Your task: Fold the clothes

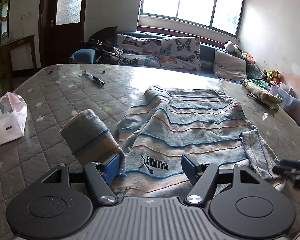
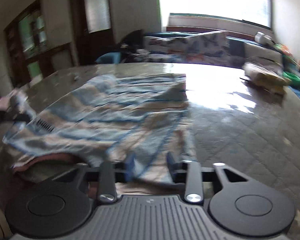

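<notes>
**Soft knit on a glossy quilted bed**

The striped sweater (image 1: 190, 124) is soft, matt knit cloth with raised ribs and an embroidered logo. Under it, the bed (image 1: 56, 92) has grey quilted fabric beneath a glossy, reflective clear film. Left of the sweater sits a thin, crinkled plastic bag (image 1: 8, 120). Beyond the sweater, the door (image 1: 50, 20) is dark polished wood with frosted glass.
</notes>
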The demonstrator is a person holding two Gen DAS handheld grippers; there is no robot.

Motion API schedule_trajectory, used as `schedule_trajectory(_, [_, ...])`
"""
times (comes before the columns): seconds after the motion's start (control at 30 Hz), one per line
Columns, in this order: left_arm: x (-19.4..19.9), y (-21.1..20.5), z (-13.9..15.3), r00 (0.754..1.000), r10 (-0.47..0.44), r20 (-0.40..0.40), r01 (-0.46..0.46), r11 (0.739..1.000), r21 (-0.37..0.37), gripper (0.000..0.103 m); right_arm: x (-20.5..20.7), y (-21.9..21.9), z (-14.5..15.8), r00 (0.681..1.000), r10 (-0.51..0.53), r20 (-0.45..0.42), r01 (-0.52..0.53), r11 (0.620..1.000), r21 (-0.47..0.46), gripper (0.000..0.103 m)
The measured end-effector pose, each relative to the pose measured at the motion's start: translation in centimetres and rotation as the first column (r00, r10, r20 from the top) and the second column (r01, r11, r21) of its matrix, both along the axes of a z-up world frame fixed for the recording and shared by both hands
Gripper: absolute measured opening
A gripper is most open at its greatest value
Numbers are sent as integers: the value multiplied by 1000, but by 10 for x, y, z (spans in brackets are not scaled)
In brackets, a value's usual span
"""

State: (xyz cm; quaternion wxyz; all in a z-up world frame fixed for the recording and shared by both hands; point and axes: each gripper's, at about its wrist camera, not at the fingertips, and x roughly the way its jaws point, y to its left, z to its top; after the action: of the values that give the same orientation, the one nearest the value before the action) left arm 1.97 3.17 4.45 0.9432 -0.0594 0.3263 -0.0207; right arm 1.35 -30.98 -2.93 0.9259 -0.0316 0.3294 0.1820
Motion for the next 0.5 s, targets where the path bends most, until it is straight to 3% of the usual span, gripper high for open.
schedule_trajectory(0.1, [-3,8,1,999,34,4,-34,999,2,74,0,17,-6,998,66,-14,-66,998,-18,50])
schedule_trajectory(0.27, [-9,27,-5,994,112,-17,-112,994,6,75,4,36,-21,997,81,-14,-82,993,-86,47])
schedule_trajectory(0.37, [-12,38,-12,986,164,-36,-163,987,9,75,7,31,-18,999,46,-1,-45,995,-89,22])
schedule_trajectory(0.47, [-16,48,-19,975,217,-58,-216,976,14,75,8,20,-13,1000,-4,17,5,997,-79,4])
schedule_trajectory(0.5, [-18,50,-21,970,234,-60,-233,972,21,75,8,13,-10,999,-36,33,38,996,-75,4])
